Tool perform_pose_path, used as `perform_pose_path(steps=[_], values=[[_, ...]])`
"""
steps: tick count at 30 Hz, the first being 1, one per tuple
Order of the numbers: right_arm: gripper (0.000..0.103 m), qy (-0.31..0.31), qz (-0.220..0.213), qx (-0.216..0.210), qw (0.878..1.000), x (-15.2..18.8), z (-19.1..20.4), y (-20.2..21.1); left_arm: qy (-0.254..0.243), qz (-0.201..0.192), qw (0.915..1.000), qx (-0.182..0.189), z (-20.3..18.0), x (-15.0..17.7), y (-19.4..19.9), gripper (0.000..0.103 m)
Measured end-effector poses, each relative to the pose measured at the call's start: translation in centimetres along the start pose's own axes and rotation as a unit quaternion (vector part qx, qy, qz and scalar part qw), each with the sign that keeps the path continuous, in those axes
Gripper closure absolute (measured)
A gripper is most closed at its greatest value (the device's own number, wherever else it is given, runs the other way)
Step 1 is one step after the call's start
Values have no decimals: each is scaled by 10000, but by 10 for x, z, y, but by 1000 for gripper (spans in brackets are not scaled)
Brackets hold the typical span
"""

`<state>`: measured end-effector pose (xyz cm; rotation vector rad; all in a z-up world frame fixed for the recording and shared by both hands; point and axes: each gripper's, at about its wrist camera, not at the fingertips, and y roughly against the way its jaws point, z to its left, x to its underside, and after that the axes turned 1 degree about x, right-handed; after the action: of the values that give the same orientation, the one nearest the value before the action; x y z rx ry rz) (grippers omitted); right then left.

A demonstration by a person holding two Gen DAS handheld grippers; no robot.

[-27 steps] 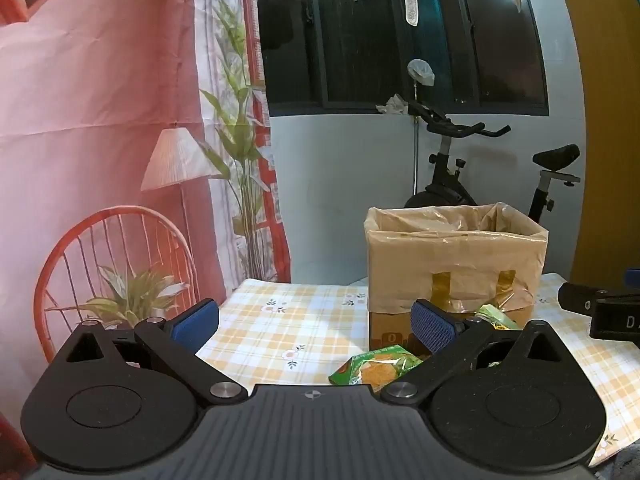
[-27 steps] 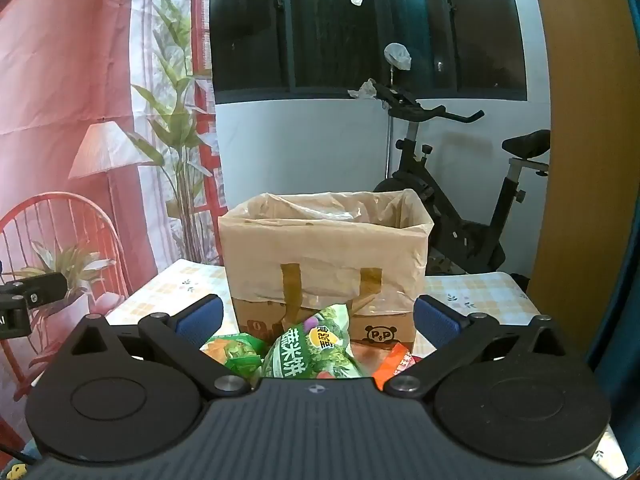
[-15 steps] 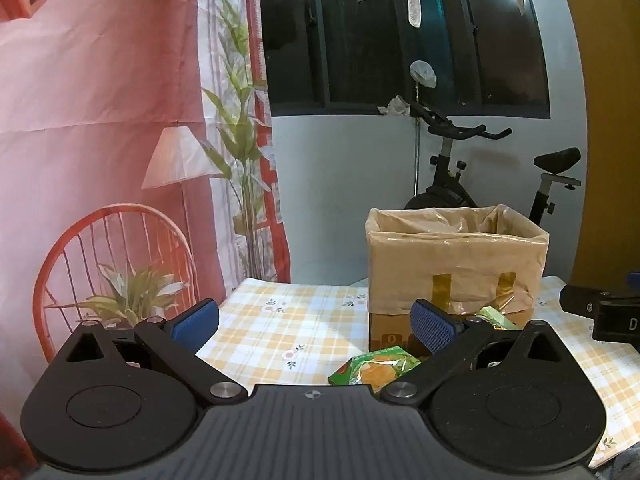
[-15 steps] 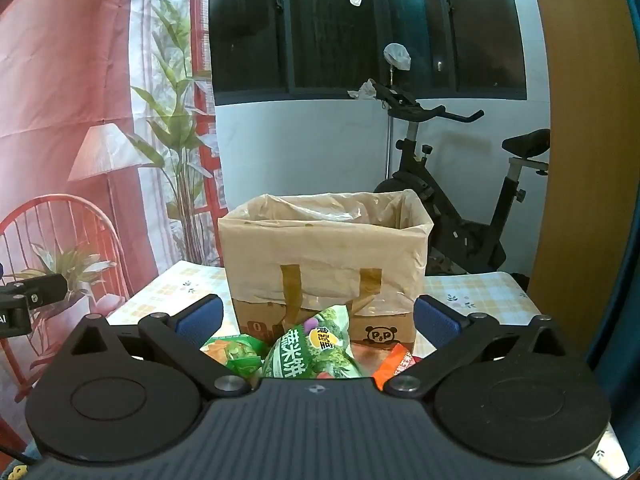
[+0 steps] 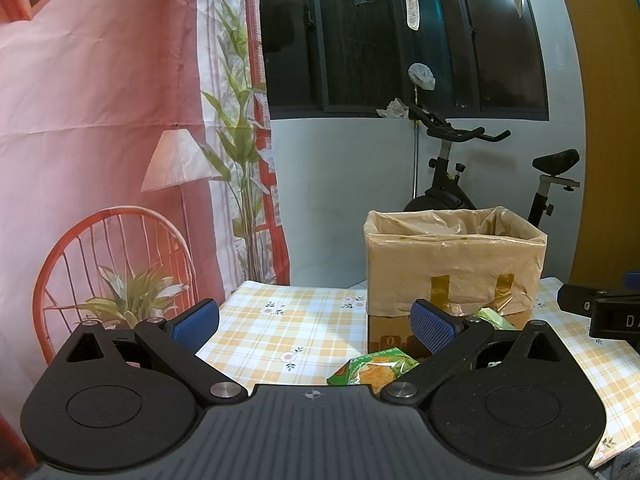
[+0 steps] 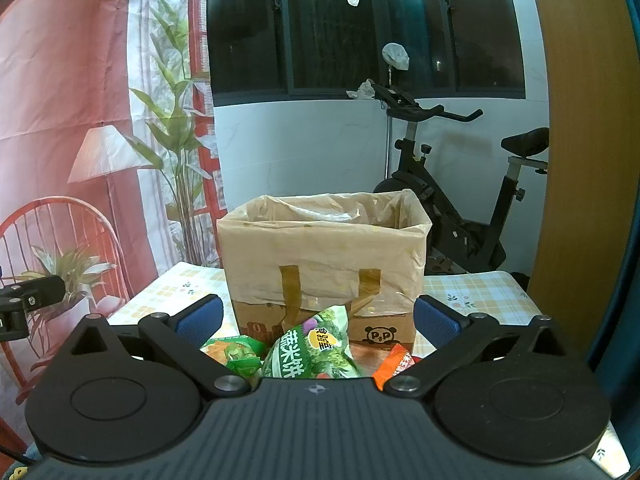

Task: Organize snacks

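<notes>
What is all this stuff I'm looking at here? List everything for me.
Cardboard box: one, brown, lined with a plastic bag, on the table.
Snack packets: three seen, two green, one orange, in front of the box.
Tablecloth: one, yellow check with flowers, on the table.
Exercise bike: one, black, behind the table.
Backdrop: one, pink, printed with chair, lamp and plant, left side.
Window: dark, with laundry above.
Left tool: one, black with blue pads, open, empty.
Right tool: same, open, empty.
</notes>
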<state>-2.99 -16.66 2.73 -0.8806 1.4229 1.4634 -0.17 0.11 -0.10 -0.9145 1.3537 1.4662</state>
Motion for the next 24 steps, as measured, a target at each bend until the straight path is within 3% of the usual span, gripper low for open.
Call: perform_pose_path(steps=[24], values=[[0, -13, 14, -11, 10000, 1, -2, -1, 47, 17, 10000, 17, -1, 2, 1, 1]])
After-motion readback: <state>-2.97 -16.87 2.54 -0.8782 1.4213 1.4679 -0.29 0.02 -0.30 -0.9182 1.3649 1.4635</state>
